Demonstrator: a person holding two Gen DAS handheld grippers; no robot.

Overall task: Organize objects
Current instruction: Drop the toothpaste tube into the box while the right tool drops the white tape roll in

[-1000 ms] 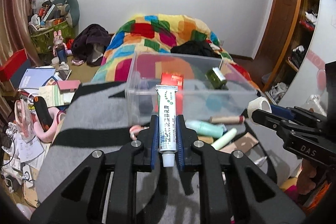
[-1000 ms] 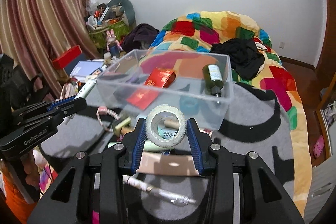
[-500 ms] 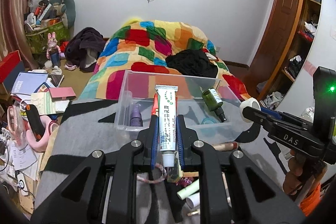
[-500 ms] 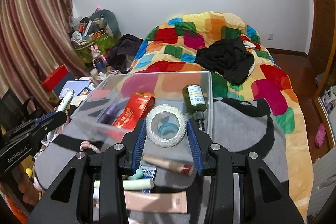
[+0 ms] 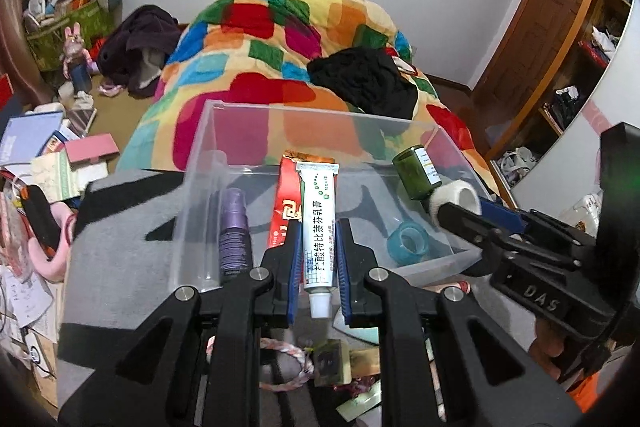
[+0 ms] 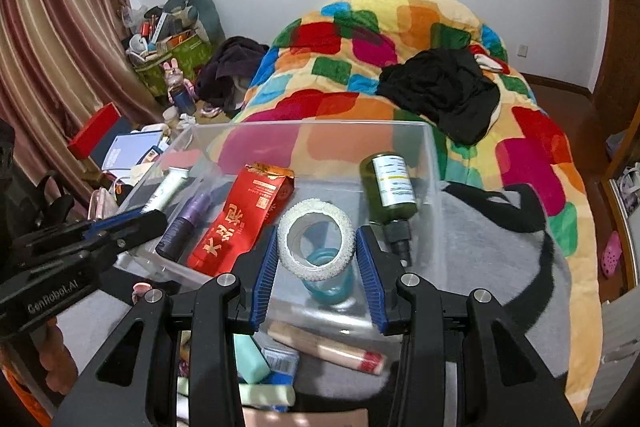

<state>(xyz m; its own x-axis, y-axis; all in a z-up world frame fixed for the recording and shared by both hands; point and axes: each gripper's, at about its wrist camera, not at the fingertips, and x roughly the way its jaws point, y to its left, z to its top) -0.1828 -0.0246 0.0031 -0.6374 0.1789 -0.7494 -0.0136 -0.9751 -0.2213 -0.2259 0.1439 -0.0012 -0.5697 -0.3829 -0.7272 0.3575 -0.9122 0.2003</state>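
My left gripper point(image 5: 318, 255) is shut on a white ointment tube point(image 5: 318, 223) and holds it over the near edge of a clear plastic bin point(image 5: 208, 131). My right gripper point(image 6: 316, 247) is shut on a white tape roll point(image 6: 316, 239) above the bin point(image 6: 428, 147). The bin holds a red packet point(image 6: 240, 219), a purple bottle point(image 5: 232, 227), a green bottle point(image 6: 390, 187) and a teal ring point(image 5: 408, 241). The right gripper with its tape roll point(image 5: 456, 197) shows in the left wrist view, and the left gripper with its tube point(image 6: 164, 187) shows in the right wrist view.
The bin sits on a grey and black blanket point(image 5: 116, 235) at the foot of a bed with a colourful quilt point(image 6: 400, 27). Loose tubes, a braided cord point(image 5: 284, 347) and small boxes lie in front of the bin. Clutter covers the floor at left.
Both grippers have moved forward and up over the bin, each still holding its object. The bin's inside now shows from above.
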